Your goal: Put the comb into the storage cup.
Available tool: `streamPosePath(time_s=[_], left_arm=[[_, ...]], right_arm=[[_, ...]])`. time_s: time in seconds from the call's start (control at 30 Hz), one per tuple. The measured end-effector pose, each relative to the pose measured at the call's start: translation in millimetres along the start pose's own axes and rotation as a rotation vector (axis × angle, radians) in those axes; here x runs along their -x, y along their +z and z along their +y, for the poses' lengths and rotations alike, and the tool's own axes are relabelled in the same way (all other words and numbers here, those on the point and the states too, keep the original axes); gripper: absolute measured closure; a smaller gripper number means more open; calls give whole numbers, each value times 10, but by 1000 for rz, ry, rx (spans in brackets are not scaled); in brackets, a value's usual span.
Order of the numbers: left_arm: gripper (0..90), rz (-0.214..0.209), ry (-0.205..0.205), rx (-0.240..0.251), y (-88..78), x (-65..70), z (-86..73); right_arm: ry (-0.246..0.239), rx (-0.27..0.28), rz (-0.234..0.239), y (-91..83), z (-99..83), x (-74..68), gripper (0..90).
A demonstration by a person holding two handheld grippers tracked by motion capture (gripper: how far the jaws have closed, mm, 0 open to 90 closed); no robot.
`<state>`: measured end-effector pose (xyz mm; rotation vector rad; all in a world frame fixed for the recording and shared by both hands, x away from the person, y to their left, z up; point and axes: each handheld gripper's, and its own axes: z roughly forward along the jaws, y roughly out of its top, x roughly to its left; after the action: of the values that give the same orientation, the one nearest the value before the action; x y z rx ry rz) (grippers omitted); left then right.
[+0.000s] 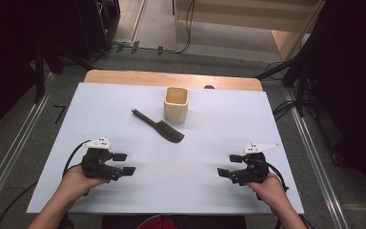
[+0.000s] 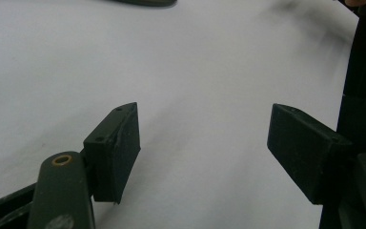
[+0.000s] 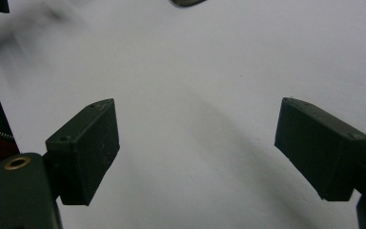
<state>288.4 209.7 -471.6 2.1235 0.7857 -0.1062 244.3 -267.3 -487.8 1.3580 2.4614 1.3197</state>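
currently both of my grippers rest low over the white sheet that covers the table, at its near end. my left gripper sits at the near left, held in my left hand, and points inward toward the middle of the sheet. its jaws stand wide apart with nothing between them; the left gripper view confirms this, with bare white surface in the gap between the two black pads. my right gripper sits at the near right, in my right hand, and points inward too, so the two face each other, well apart. its jaws are likewise spread wide and hold nothing; in the right gripper view there is plain sheet between the pads.

the black spatula lies flat on the sheet, farther out than both grippers and roughly between them, nearer the left one. its thin handle points to the far left, its broad blade to the near right. neither gripper touches it. a dark edge at the top of each gripper view may be its blade; cannot tell for certain.

the tan square cup stands upright just beside the spatula, on its far right side. cannot tell whether the two touch.
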Motion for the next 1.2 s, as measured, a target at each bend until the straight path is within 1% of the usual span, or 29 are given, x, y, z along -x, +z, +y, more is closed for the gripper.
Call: streamPosePath(time_s=[0.07,0.13,0.23,0.4,0.53,0.83,0.93,1.0,1.03,1.07,1.17,1.2], left_arm=[[277,-1,0,-1,-2,6,-6],[277,12,7,-11,-24,17,-29],[277,10,-1,-1,-34,17,-36],[277,11,3,-5,-38,26,-45],[277,11,-2,-3,-37,13,-41],[274,11,-17,-3,-18,3,-36],[271,27,-34,-21,-2,2,-28],[259,35,-54,-15,-4,1,-19],[253,42,-61,1,-20,-11,-7],[253,42,-61,1,-20,-11,-7],[259,79,-75,-8,-52,-48,50],[264,79,-75,-8,-52,-48,50]], right_arm=[[-3,-1,1,0,7,1,133],[1,0,0,4,19,-2,133],[-12,-6,-2,0,19,-10,133],[-10,1,-9,-16,21,-19,134],[-14,-8,-6,-5,23,-12,133],[-12,-5,-7,-8,13,-14,134],[-13,-5,-8,-6,13,-17,133],[-12,-7,-11,-6,12,-17,133],[-11,-6,-13,-9,10,-14,133],[-11,-6,-13,-9,10,-14,133],[-7,-2,-12,-18,12,-10,134],[-6,-2,-12,-18,12,-13,133]])
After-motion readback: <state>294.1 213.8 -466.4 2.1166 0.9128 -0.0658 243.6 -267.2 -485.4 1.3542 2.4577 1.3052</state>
